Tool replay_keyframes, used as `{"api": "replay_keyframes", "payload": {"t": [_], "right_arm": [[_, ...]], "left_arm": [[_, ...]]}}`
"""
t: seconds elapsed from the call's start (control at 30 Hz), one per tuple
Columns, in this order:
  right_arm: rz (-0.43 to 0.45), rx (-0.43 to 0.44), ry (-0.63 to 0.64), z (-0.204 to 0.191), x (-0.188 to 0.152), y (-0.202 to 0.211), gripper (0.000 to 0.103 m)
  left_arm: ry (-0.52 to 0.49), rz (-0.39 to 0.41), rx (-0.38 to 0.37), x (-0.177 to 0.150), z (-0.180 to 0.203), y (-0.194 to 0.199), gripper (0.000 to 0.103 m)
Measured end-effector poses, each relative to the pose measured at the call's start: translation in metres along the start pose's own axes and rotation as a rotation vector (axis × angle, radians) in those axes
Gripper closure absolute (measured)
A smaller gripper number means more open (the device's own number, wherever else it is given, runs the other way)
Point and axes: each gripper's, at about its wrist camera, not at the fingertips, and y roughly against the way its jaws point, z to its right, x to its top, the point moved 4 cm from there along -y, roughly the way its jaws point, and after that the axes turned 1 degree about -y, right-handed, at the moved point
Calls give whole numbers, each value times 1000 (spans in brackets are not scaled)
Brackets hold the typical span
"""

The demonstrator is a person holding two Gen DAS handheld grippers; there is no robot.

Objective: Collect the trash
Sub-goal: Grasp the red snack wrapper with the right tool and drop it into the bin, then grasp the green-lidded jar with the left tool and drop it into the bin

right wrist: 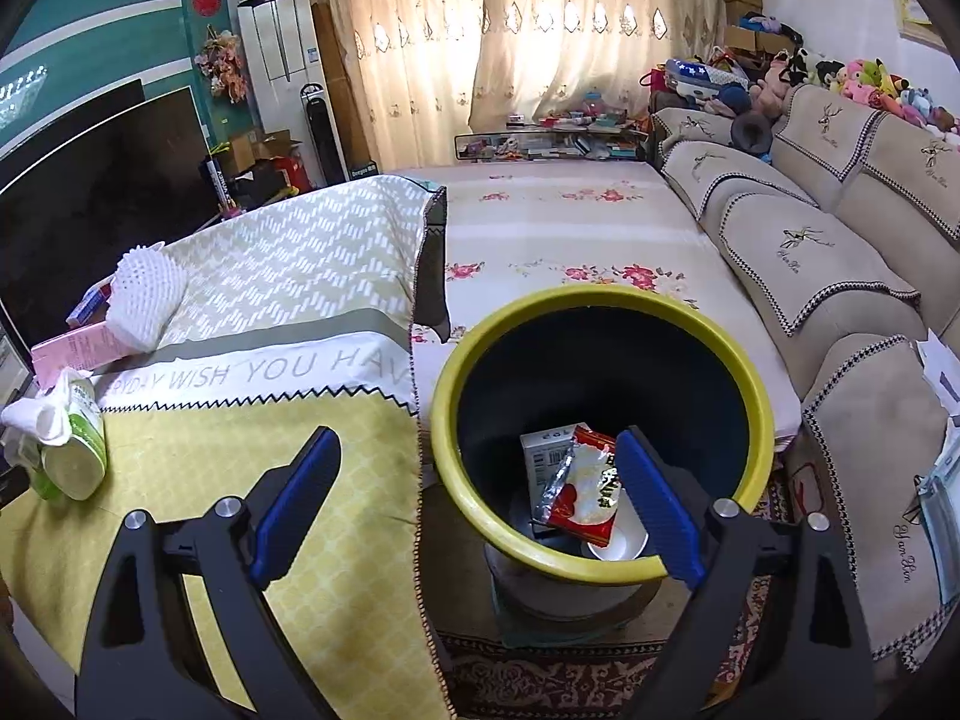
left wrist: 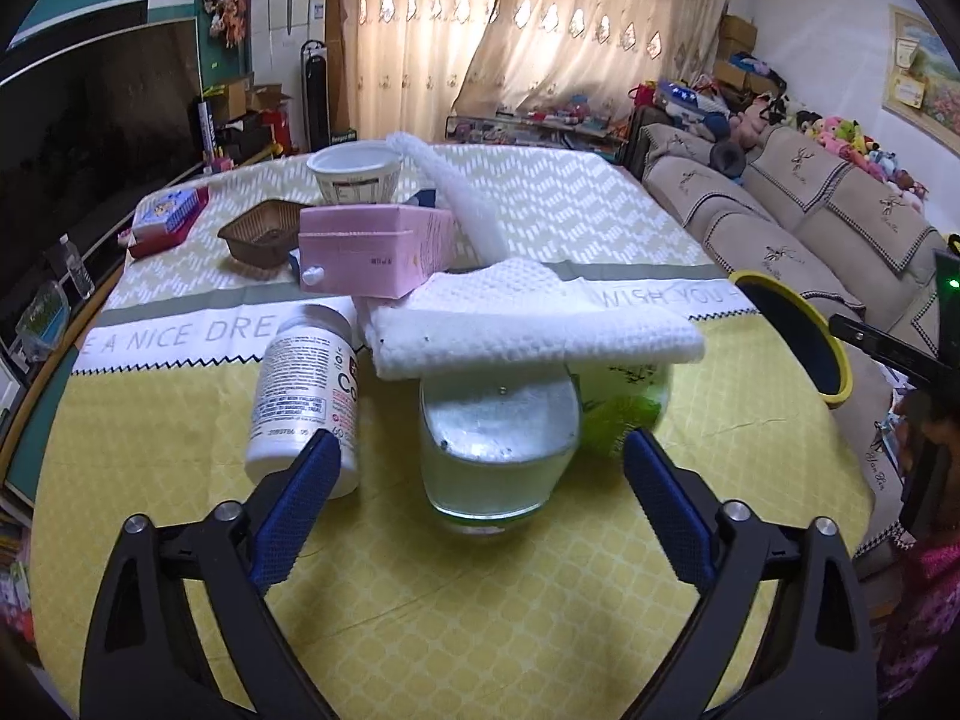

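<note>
Our trash lies in a heap on the table, and we take the bin as our landmark: it stands off the table's edge, on the sofa side, seen as a yellow rim at the right of the left wrist view. Nearest the left gripper is a clear cup, lying on its side with its base toward us. A folded white cloth rests on top of it. On the far side of the cup from the bin a white bottle lies tipped over, touching the left finger's tip. Behind these, farther from us, sit a pink carton, a white tub, a foam net sleeve and a brown tray. A green packet lies beside the cup, toward the bin.

In the bin we see a red wrapper, a small box and a white dish.

The left jaws stand wide apart with nothing between them, straddling the cup. The right gripper hangs over the bin's mouth, its jaws also spread wide and holding nothing.

We judge that we are picking the next piece, most likely the cup. The next move calls for pushing the left gripper forward until its pads flank the cup, closing gently since thin plastic may buckle, and watching that the cloth slides off rather than drags other items along.
</note>
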Motion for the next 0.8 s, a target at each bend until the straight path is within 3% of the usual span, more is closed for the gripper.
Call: {"api": "replay_keyframes", "payload": {"t": [0.13, 0.3, 0.37, 0.63, 0.8], "right_arm": [[-8, 12, -8, -1, -3, -3, 15], [-19, 17, -18, 0, -6, -7, 15], [-21, 18, -21, 0, -8, -7, 15], [-15, 33, -33, 0, -11, -1, 15], [-10, 36, -47, 3, -14, 3, 15]], "left_arm": [[19, -37, -6, 1, -2, -14, 31], [20, -54, -24, 0, -2, -25, 37], [18, -50, -30, 1, -4, -26, 51], [-22, -80, -38, -10, -1, -14, 51], [-63, -78, -85, -17, 13, 5, 51]]}}
